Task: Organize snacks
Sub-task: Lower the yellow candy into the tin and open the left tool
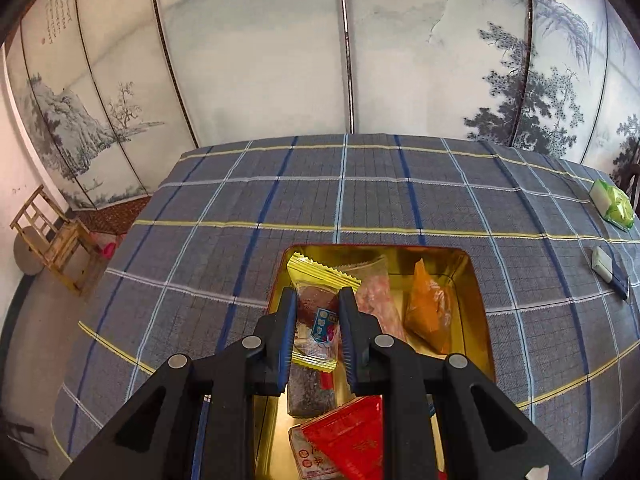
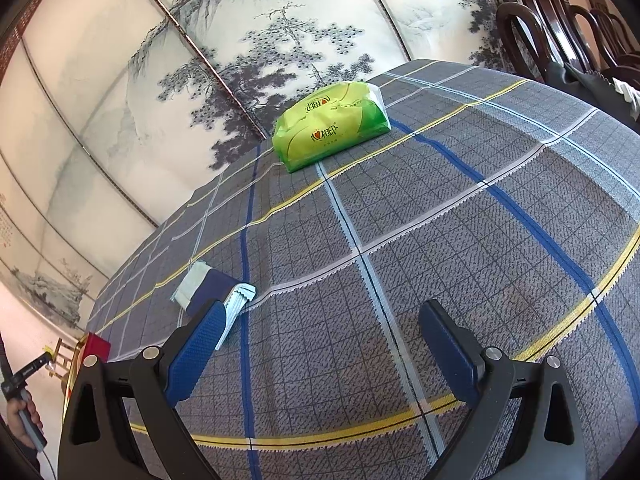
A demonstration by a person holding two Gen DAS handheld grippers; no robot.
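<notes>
In the left wrist view my left gripper (image 1: pixel 317 300) is shut on a snack in a clear wrapper with yellow ends (image 1: pixel 318 320), held over the open gold-lined tin (image 1: pixel 478 300). Inside the tin lie an orange packet (image 1: pixel 428 312), a pinkish clear packet (image 1: pixel 376 296), a dark bar (image 1: pixel 310 392) and a red packet (image 1: pixel 352 440). In the right wrist view my right gripper (image 2: pixel 320 320) stands open above the bare tablecloth, with nothing between its fingers. A blue-and-white snack packet (image 2: pixel 212 288) lies just past its left finger (image 2: pixel 200 340).
A green tissue pack (image 2: pixel 332 128) sits toward the far table edge, also in the left wrist view as the tissue pack (image 1: pixel 614 204). The plaid tablecloth (image 1: pixel 320 200) covers the table. A painted folding screen (image 1: pixel 260 60) stands behind; a wooden chair (image 1: pixel 56 240) at left, dark chairs (image 2: pixel 560 20) at right.
</notes>
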